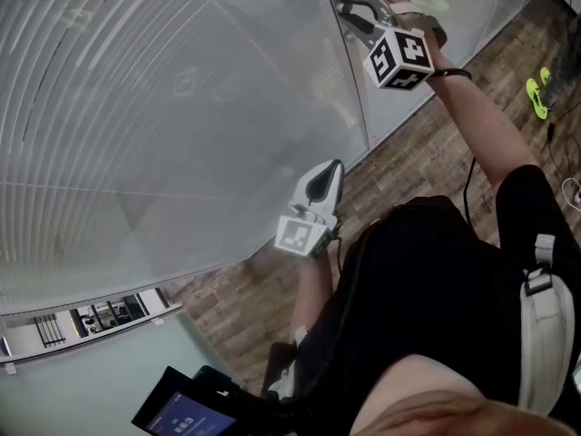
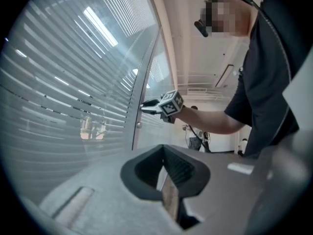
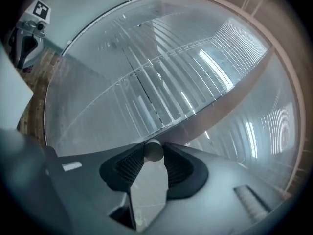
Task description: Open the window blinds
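Head view first: the blinds sit behind a big glass pane and fill the whole left side, slats running level, with a wood floor below. The right gripper is up at the metal frame post beside the pane, while the left gripper hangs lower, close to the glass but not on anything. In the left gripper view its jaws are pretty much pressed together, nothing between them, and you can see the other gripper out ahead at the post. In the right gripper view the jaws are about half closed and clamped on a small round silver knob, pads tight on both sides, with the slats right behind it.
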Motion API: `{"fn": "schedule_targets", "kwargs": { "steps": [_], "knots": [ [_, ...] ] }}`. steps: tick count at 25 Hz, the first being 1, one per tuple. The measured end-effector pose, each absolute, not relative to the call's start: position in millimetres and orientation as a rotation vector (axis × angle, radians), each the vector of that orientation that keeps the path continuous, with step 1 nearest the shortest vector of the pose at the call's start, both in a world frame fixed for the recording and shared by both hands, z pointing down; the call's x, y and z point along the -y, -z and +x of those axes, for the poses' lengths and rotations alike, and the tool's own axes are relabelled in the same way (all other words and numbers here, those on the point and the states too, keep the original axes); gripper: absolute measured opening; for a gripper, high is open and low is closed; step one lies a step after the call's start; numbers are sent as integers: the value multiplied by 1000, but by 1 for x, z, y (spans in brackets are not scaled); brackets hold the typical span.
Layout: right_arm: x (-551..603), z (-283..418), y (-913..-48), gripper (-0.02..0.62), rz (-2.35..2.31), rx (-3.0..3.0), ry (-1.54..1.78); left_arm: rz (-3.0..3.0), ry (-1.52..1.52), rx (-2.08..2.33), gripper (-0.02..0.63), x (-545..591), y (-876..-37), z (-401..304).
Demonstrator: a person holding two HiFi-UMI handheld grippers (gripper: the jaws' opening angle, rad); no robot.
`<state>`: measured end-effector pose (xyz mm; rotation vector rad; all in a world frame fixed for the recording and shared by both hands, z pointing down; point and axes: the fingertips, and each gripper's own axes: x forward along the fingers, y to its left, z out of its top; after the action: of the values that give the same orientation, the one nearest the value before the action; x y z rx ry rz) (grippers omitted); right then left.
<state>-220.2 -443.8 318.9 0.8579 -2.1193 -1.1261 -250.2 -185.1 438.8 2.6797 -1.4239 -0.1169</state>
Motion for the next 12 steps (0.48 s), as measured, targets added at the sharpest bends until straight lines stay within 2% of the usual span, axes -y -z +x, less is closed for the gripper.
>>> {"fn": "schedule_targets", "kwargs": {
  "steps": [12],
  "knots": [
    [449,-216,-315,130,998,2458,649,2671,115,1428,3,182,-441,-253]
  ]
}}
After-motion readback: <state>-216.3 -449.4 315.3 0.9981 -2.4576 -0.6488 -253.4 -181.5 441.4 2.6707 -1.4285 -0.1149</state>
